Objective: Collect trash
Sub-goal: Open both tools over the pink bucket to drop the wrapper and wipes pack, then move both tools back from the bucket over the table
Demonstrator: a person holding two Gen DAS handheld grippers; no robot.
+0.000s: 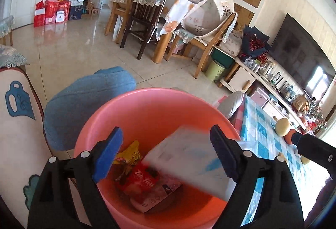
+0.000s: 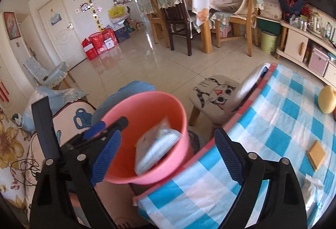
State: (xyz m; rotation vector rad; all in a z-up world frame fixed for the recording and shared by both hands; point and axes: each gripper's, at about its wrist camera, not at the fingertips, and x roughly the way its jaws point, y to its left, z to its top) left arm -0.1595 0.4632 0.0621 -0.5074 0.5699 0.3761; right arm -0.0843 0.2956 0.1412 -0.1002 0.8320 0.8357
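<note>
A pink bucket [image 1: 147, 107] stands beside the table's corner. At its bottom lie a red snack wrapper [image 1: 145, 182] and a yellow wrapper [image 1: 130, 153]. A white and blue soft pack [image 1: 189, 157], blurred, sits inside the bucket against its right wall. My left gripper [image 1: 167, 130] hangs open right over the bucket's mouth, and the pack shows between its blue pads without being pinched. In the right wrist view, my right gripper [image 2: 168, 133] stands open over the bucket [image 2: 147, 103] and the table's edge, nothing in it, the pack [image 2: 155, 145] lying below. The left gripper [image 2: 105, 126] shows at the bucket's left rim.
A table with a blue and white checked cloth [image 2: 283, 134] fills the right, bearing a yellow round fruit [image 2: 326, 102], a tan square pad [image 2: 316, 154] and crumpled paper [image 2: 313, 185]. A cat-print stool [image 2: 216, 90] stands behind the bucket, a sofa [image 2: 12, 145] to the left.
</note>
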